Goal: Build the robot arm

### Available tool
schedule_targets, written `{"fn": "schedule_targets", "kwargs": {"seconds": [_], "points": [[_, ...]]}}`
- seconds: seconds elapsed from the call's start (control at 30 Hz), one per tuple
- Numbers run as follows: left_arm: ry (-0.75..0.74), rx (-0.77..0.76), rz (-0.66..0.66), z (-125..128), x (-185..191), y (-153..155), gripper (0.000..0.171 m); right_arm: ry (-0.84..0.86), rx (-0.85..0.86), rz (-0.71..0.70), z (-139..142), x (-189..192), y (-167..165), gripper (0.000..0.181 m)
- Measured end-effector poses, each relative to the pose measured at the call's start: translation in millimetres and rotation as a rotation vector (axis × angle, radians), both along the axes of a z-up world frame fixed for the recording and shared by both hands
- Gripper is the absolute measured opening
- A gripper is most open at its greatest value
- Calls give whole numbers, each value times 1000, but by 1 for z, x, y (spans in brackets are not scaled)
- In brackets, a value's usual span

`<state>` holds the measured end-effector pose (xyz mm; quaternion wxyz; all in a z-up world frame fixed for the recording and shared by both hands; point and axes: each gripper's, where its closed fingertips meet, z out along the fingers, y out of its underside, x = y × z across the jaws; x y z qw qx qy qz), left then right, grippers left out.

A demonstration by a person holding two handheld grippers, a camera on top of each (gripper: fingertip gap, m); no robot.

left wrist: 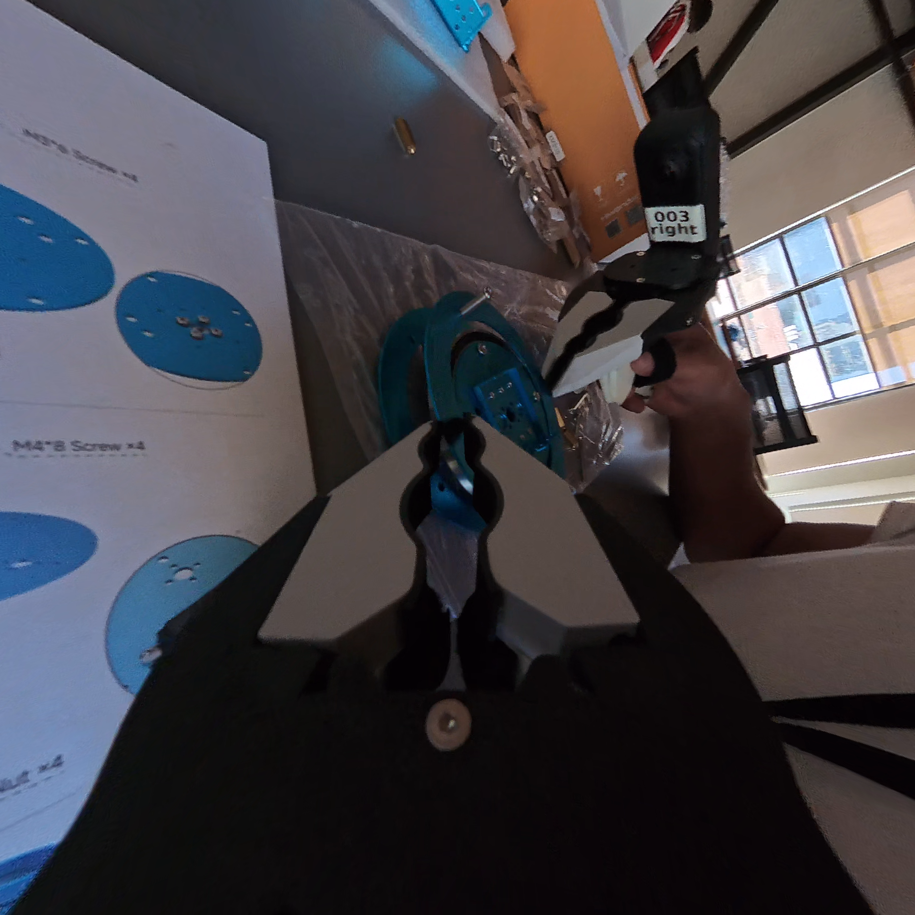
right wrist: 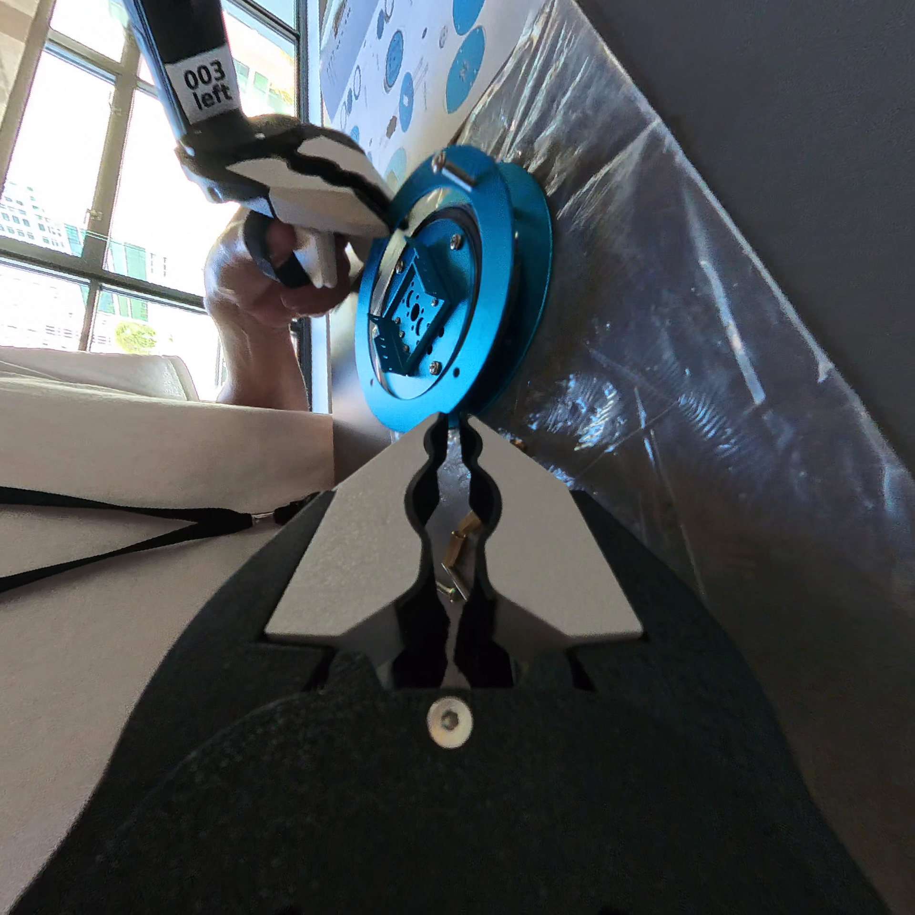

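A round blue metal assembly (left wrist: pixel 495 346) of stacked rings with a small blue bracket (right wrist: pixel 416 317) screwed at its centre lies on a clear plastic bag (right wrist: pixel 643 346). My left gripper (left wrist: pixel 453 426) is shut on the assembly's rim, whose blue edge shows between the fingers. It also shows in the right wrist view (right wrist: pixel 388 218), at the ring's upper left. My right gripper (right wrist: pixel 453 421) is shut, with only a slit, its tips at the ring's opposite edge (right wrist: pixel 495 277). Whether it pinches the rim is hidden. It also shows in the left wrist view (left wrist: pixel 554 388). A loose silver screw (right wrist: pixel 458 173) rests on the ring.
A white instruction sheet (left wrist: pixel 148 396) with blue disc pictures lies beside the bag. Brass standoffs (right wrist: pixel 460 544) sit in the bag behind my right fingers. Another standoff (left wrist: pixel 403 137), hardware bags (left wrist: pixel 539 198), an orange box (left wrist: pixel 569 99) and a blue plate (left wrist: pixel 460 20) lie farther off. Spacing between my two grippers at the tips: around 11 centimeters.
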<state>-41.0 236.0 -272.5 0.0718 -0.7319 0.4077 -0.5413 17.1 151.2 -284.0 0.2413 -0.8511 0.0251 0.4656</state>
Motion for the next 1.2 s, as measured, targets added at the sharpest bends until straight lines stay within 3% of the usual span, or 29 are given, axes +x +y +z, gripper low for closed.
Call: {"fn": "schedule_targets", "kwargs": {"seconds": [0.5, 0.7, 1.2], "points": [[53, 157, -56, -8, 3, -1, 14, -14, 51, -50, 2, 8, 10, 10], [1, 172, -30, 0, 4, 5, 16, -6, 45, -59, 0, 7, 13, 9], [28, 168, -39, -6, 8, 4, 9, 33, 25, -65, 1, 6, 12, 6]]}}
